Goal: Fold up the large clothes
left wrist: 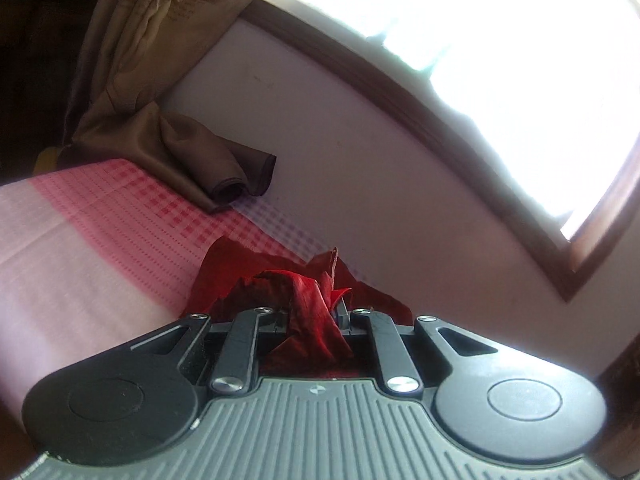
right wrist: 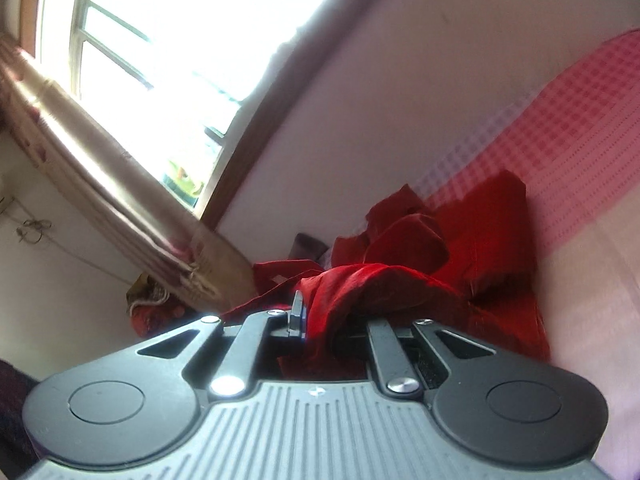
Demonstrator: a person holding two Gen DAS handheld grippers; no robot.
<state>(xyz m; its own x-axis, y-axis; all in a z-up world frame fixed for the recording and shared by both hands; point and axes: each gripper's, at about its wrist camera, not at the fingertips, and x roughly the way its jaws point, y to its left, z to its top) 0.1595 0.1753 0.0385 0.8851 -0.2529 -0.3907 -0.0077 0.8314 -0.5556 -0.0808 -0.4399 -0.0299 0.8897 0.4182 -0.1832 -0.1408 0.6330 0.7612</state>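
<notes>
Now both grippers are clamping the red garment: the left gripper and right gripper each nearly closed on bunched cloth, the rest trailing ahead on the checked bedsheet. Keeping both pinches firm and level should be spreading it evenly.

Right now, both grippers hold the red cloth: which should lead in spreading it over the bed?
Left, probably. The left gripper grips red cloth with open checked bedsheet beyond it. The right gripper faces the bunched heap near the wall, leaving less room.

Black left gripper; ribbed grey housing; silver screws
</notes>
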